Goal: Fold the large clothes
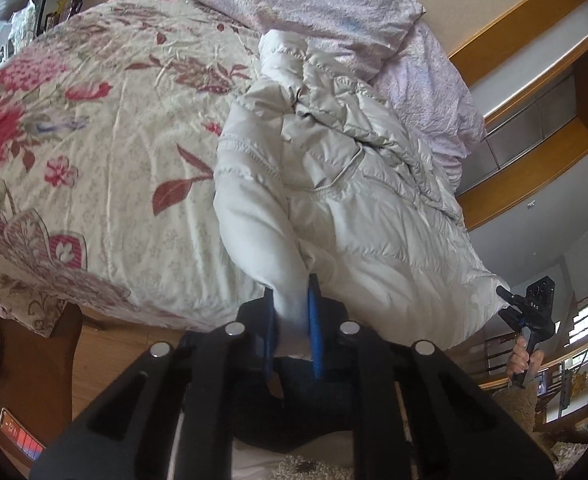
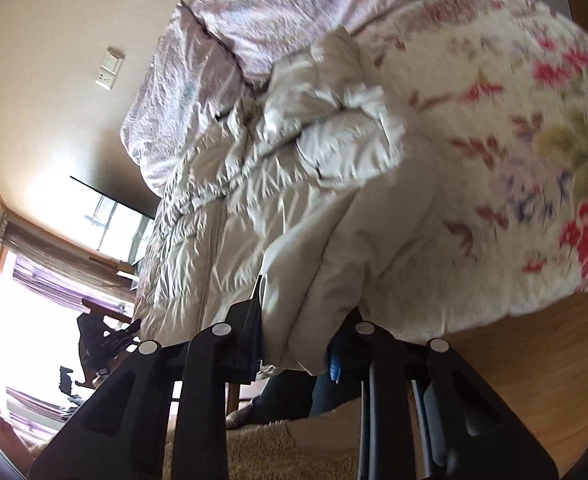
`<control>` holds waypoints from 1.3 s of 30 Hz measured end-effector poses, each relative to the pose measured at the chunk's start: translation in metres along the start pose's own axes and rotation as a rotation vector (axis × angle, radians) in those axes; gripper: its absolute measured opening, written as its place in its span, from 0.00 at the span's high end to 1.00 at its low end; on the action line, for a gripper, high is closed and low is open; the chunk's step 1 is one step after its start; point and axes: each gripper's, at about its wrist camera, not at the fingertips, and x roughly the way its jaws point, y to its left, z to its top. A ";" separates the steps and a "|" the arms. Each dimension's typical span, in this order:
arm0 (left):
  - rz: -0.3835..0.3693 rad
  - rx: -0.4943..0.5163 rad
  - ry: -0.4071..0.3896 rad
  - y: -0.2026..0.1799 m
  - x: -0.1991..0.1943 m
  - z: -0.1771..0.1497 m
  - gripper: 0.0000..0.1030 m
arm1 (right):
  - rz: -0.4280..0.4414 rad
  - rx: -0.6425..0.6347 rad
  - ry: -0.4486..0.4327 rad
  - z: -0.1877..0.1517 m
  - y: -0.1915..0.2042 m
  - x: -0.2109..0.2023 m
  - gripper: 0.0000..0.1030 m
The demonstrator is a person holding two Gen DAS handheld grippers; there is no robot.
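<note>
Pale grey-white quilted puffer jacket (image 1: 334, 152), shiny fabric, lies crumpled along one side of a bed. Its far end is bunched against the lilac bedding; its near hem hangs at the bed's edge, towards both cameras.

Left gripper (image 1: 294, 320): jaws closed on a corner of the jacket's hem. A tongue of matte white fabric runs down between the two blue pads (image 1: 316, 320) and is pinched flat there. The cloth rises from the jaws in a taut fold up to the jacket's body.

Right gripper (image 2: 298, 336): jaws clamped on the other part of the hem. A thick wad of jacket fabric fills the gap between the black fingers (image 2: 246, 336); a sliver of blue pad shows on the far side of the wad. View is motion-blurred. In the left wrist view this same gripper (image 1: 506, 296) sits at the jacket's far lower corner, tips touching the fabric edge, held by a hand (image 1: 524, 360) in a fuzzy tan sleeve.

Both held points lie on the near hem, well apart, with jacket stretched between them.

Under the jacket: cream floral bedspread (image 1: 94, 140) with red and pink blooms, covering most of the bed. Beyond it: crinkled lilac duvet (image 1: 314, 4) heaped at the head end. Wooden floor (image 2: 534, 360) below the bed edge.
</note>
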 end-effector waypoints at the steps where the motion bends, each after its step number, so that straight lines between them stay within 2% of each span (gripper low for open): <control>1: 0.001 0.009 -0.021 -0.004 -0.004 0.006 0.88 | -0.009 -0.010 -0.028 0.006 0.006 -0.003 0.76; 10: 0.026 0.123 -0.285 -0.057 -0.038 0.079 0.89 | -0.084 -0.080 -0.317 0.068 0.053 -0.019 0.77; 13: -0.002 0.108 -0.378 -0.068 -0.038 0.111 0.89 | -0.106 -0.099 -0.403 0.094 0.068 -0.015 0.77; 16: 0.005 0.095 -0.445 -0.078 -0.028 0.143 0.89 | -0.121 -0.087 -0.455 0.124 0.076 -0.008 0.77; 23: 0.121 0.087 -0.542 -0.102 0.017 0.218 0.90 | -0.204 -0.069 -0.499 0.194 0.081 0.031 0.77; 28: 0.181 0.059 -0.552 -0.107 0.050 0.260 0.90 | -0.230 -0.027 -0.508 0.237 0.066 0.064 0.77; 32: 0.186 0.024 -0.549 -0.110 0.070 0.288 0.90 | -0.238 0.020 -0.508 0.255 0.049 0.087 0.77; 39: 0.276 0.117 -0.557 -0.130 0.105 0.316 0.90 | -0.268 0.078 -0.489 0.276 0.020 0.120 0.77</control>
